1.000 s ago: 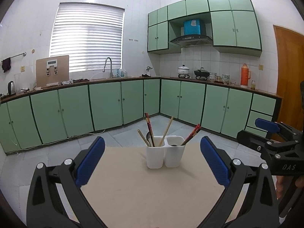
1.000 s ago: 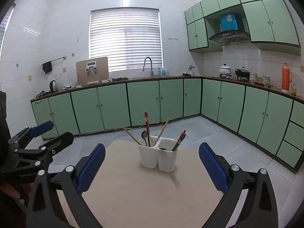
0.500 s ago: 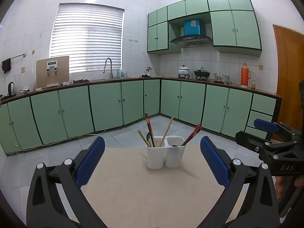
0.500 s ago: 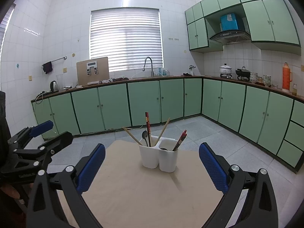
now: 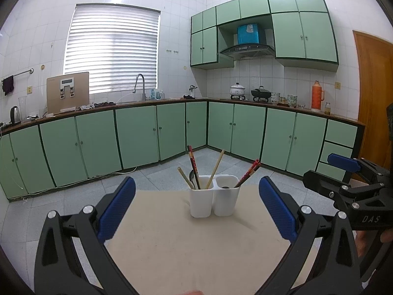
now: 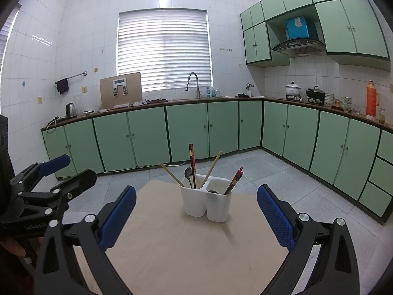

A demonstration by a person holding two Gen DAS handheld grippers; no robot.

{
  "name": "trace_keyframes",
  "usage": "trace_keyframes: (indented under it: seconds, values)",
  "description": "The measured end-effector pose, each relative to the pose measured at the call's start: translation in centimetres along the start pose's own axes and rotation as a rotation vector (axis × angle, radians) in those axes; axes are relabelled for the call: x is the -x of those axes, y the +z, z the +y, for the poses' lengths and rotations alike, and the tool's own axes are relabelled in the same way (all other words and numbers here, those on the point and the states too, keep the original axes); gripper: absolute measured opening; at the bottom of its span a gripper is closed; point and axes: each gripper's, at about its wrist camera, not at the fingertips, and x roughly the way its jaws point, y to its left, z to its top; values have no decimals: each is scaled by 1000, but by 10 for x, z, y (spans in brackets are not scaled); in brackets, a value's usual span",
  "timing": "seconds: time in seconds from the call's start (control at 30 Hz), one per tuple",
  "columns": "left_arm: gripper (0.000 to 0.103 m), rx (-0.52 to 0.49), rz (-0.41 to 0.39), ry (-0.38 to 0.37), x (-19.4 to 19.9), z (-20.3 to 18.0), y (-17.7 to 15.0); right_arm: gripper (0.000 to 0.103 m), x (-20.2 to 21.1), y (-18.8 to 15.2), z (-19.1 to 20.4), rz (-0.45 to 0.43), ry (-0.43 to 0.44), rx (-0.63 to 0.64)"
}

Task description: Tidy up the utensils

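White tiled walls (image 5: pixel 176 24), green cabinets (image 5: pixel 137 135), blinded window (image 5: pixel 111 49), grey floor (image 5: pixel 159 177).

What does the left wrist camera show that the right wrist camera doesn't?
Only the left wrist view shows the wooden door and the right gripper from the side. Only the right wrist view shows the left gripper from the side. Both show the white two-cup holder with chopsticks and a spoon on the table, both grippers open.
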Motion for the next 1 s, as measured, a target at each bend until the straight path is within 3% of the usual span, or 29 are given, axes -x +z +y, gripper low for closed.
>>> trace_keyframes:
  seconds: [1.0]
  values:
    - [97, 9, 5, -7, -7, 4, -6, 97, -3, -6, 4, 9, -1, 2]
